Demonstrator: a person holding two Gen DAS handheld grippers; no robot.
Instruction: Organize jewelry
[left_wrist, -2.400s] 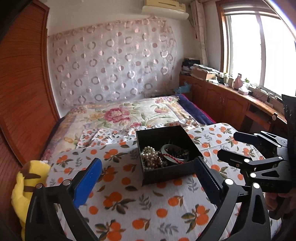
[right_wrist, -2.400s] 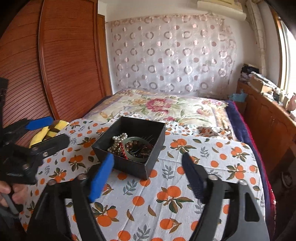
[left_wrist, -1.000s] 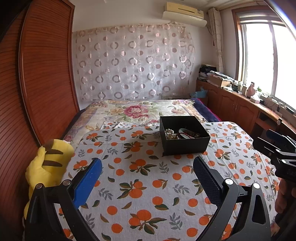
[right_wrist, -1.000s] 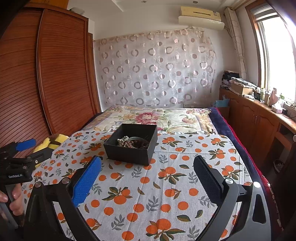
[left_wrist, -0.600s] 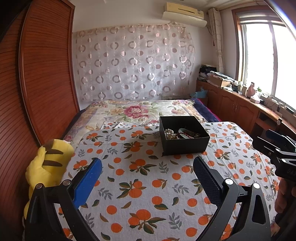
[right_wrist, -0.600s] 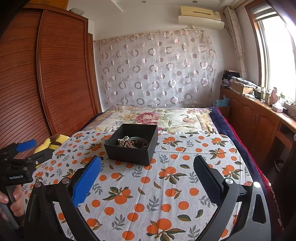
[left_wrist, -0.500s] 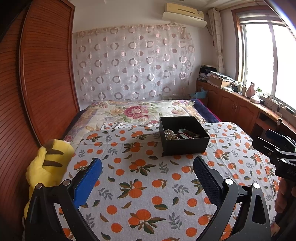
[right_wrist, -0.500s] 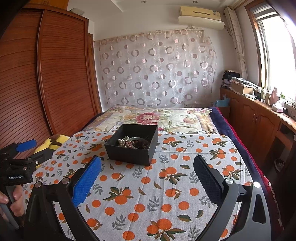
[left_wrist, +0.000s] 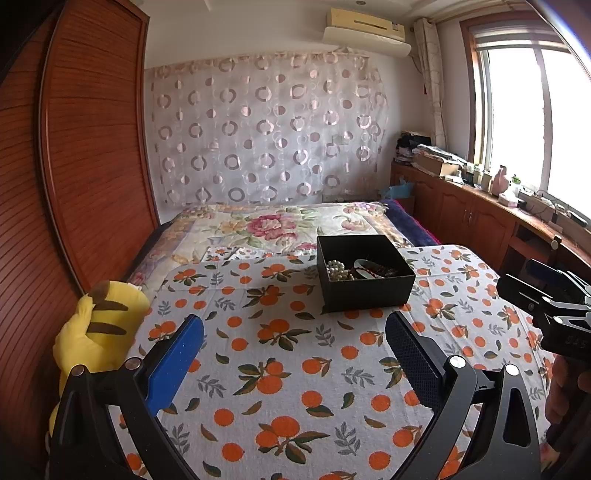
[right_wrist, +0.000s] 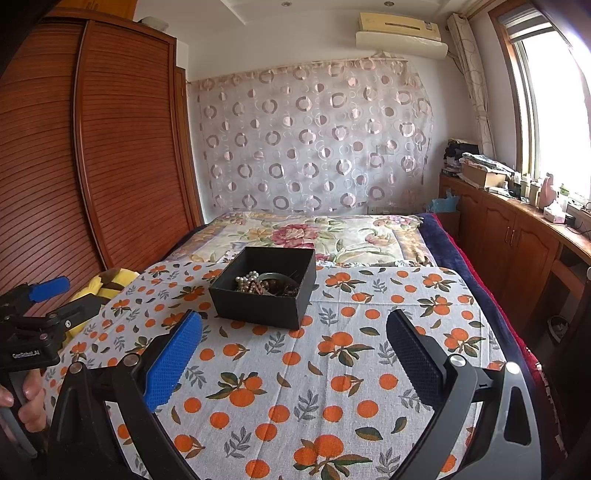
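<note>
both claws, left claw (left_wrist: 293, 345) and right claw (right_wrist: 293, 341), hang spread and empty below frame centre, and a careless dip could snag the pearl strand (right_wrist: 246, 281) or tip the black box (right_wrist: 264, 291).

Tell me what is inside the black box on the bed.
The black box holds a pearl string, a greenish bangle and something red. Its walls hide the bottom, so anything underneath stays unseen.

I see the box (left_wrist: 364, 273) on the cloth (left_wrist: 295, 354), ahead of both grippers — jewelry (left_wrist: 354, 268) inside it, plush (left_wrist: 96, 325) at the cloth's left edge, bed (left_wrist: 280, 225) behind.
</note>
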